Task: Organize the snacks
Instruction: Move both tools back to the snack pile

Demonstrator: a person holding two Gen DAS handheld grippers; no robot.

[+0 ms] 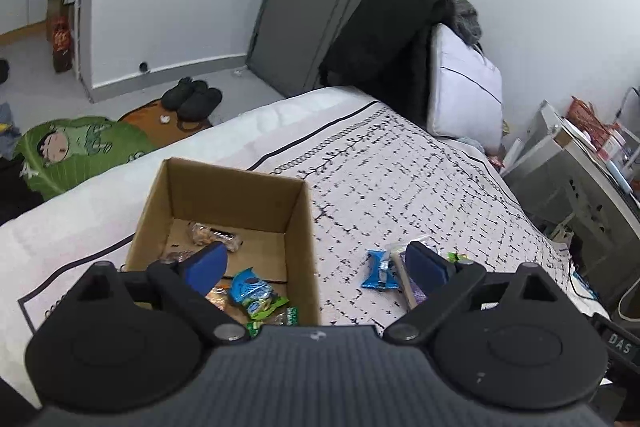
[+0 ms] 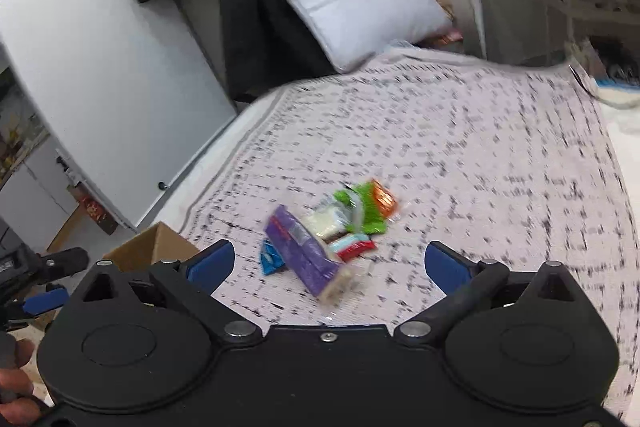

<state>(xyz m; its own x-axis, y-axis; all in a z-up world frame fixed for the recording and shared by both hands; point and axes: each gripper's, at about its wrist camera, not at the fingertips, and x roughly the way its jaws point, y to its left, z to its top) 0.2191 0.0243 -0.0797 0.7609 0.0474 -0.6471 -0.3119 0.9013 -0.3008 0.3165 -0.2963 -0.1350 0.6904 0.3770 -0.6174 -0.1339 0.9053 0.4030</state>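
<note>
Left claw (image 1: 316, 263): jaws wide, empty, over the near rim of the box (image 1: 298, 227). 
Box: cardboard, open, on the bed (image 1: 420, 187); several snack packets inside. 
Right claw (image 2: 330, 263): jaws wide, empty, above the snack pile (image 2: 332, 231). 
Snack pile: on the bed, just beside the box; purple packet (image 2: 300, 251) nearest, blue packet (image 1: 378, 269) alongside.

One open brown cardboard box (image 1: 224, 195) is sitting on the bed. At least four wrapped snacks are lying inside it: one clear-wrapped biscuit pack (image 1: 212, 235), one blue round-print packet (image 1: 250, 287), two green packets (image 1: 276, 311). About six packets are lying outside, among them one purple bar (image 2: 300, 251). One white pillow (image 2: 360, 7). Two black slippers (image 1: 192, 99).
</note>
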